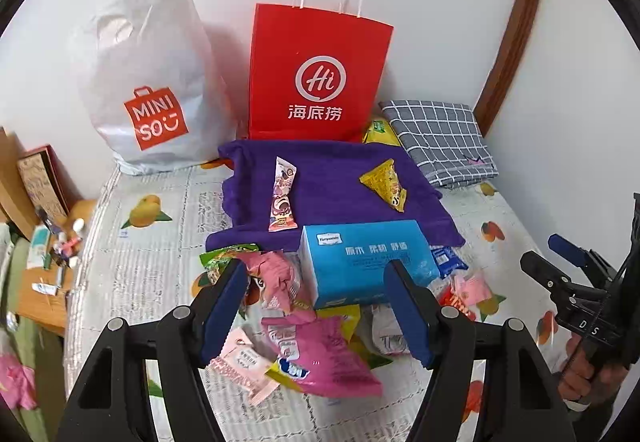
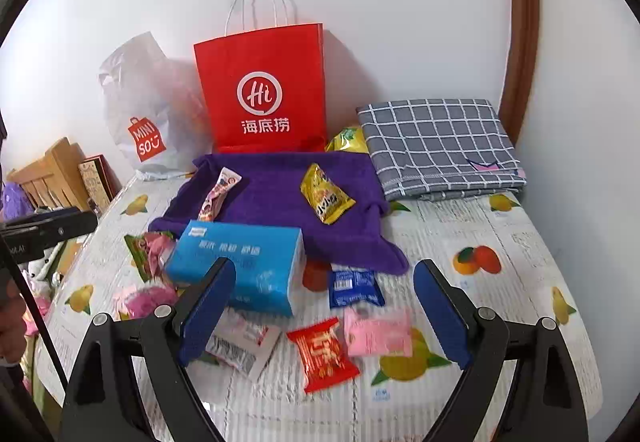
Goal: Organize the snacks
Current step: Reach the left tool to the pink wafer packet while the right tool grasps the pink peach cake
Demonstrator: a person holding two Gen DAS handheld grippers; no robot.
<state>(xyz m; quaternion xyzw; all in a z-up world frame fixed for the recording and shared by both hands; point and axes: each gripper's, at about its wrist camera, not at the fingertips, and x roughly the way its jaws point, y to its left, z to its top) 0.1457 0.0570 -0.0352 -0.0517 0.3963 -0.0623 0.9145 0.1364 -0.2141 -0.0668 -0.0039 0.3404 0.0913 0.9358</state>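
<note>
Several snack packets lie on a fruit-print bed. A purple towel (image 1: 336, 185) (image 2: 280, 201) holds a long pink packet (image 1: 283, 201) (image 2: 219, 189) and a yellow packet (image 1: 386, 183) (image 2: 326, 197). A blue tissue box (image 1: 368, 262) (image 2: 240, 266) sits in front of it. My left gripper (image 1: 316, 306) is open and empty above a magenta bag (image 1: 324, 354) and pink packets (image 1: 240, 366). My right gripper (image 2: 324, 310) is open and empty above a red packet (image 2: 322, 354), a pink packet (image 2: 378, 332) and a blue packet (image 2: 354, 288).
A red paper bag (image 1: 316, 77) (image 2: 264, 97) and a white Miniso bag (image 1: 148, 89) (image 2: 148, 121) stand against the back wall. A folded grey checked cloth (image 1: 440, 141) (image 2: 440, 149) lies at the back right. A cluttered wooden side table (image 1: 44, 282) is left of the bed.
</note>
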